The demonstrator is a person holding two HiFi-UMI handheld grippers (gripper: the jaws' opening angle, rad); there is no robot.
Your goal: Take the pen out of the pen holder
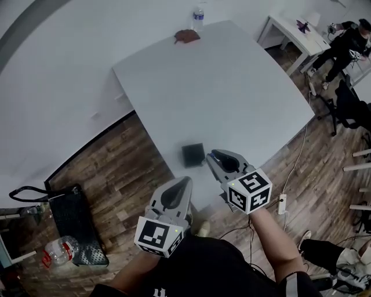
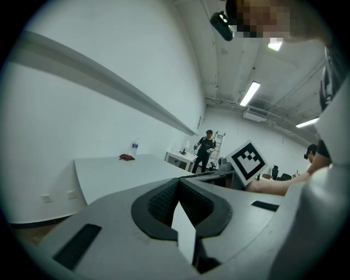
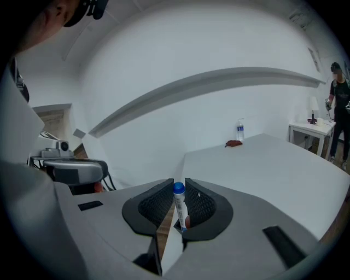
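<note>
The left gripper (image 1: 186,181) is held low in front of the person's body, off the near edge of the desk (image 1: 232,87) and over the wooden floor (image 1: 124,162), with its tips pointing up toward the desk. In the left gripper view its jaws are together with nothing between them, and its marker cube (image 1: 157,235) sits close to the person's torso.

The right gripper (image 1: 211,155) is further forward and a little higher in the head view, over the desk's near edge, angled toward the left. The right forearm (image 1: 277,243) stretches out behind it. In the right gripper view its jaws are clamped on the pen (image 3: 180,210), which stands roughly upright between the ribbed pads (image 3: 200,205), its blue cap (image 3: 178,188) poking out just above them.

The pen holder (image 1: 193,155), a small black square container, stands on the desk near its front edge, just left of the right gripper's tips. Its inside is too dark to tell what it holds. The pen is outside it, in the right gripper.

At the desk's far end stand a clear water bottle (image 1: 198,17) and, just beside it, a dark red crumpled thing (image 1: 186,36).
</note>
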